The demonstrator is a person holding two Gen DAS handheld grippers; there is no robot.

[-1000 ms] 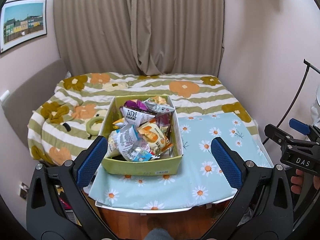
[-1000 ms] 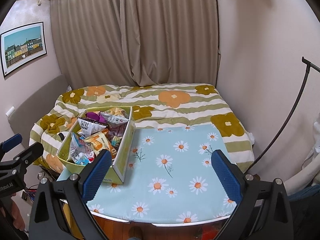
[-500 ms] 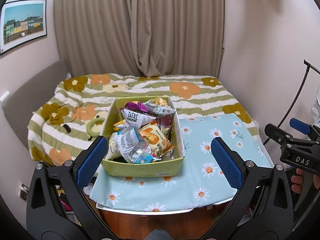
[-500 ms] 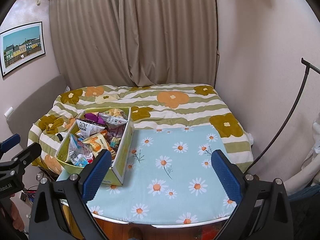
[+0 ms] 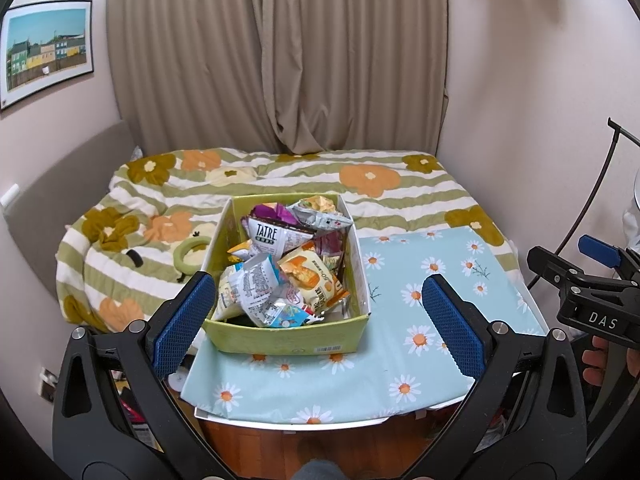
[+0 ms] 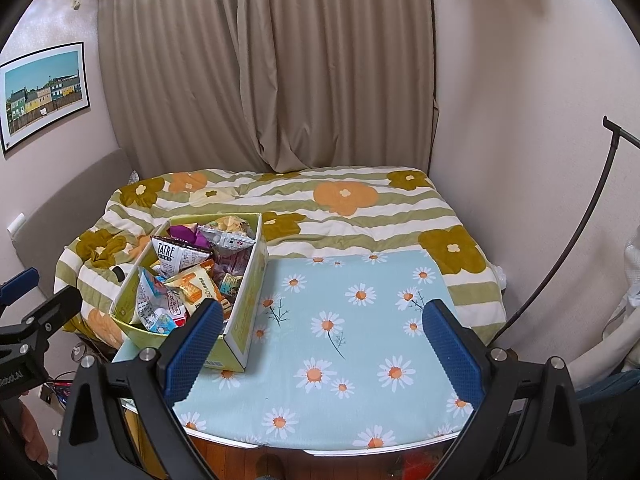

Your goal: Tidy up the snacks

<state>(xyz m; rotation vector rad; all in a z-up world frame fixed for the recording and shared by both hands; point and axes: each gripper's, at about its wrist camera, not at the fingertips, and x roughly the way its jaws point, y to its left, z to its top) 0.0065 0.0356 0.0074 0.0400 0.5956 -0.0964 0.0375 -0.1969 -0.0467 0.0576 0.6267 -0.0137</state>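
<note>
Snack box (image 5: 280,340) ahead between left fingers (image 5: 182,322) — both pairs spread, empty.

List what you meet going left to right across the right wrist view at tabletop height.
Left gripper → green snack box → bare daisy tablecloth → black curved rod at the right edge.

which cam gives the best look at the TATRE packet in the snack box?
Left wrist: the TATRE packet faces the camera, logo fully legible, the green box centred. Right wrist shows it smaller, off to the left and at an angle.
</note>
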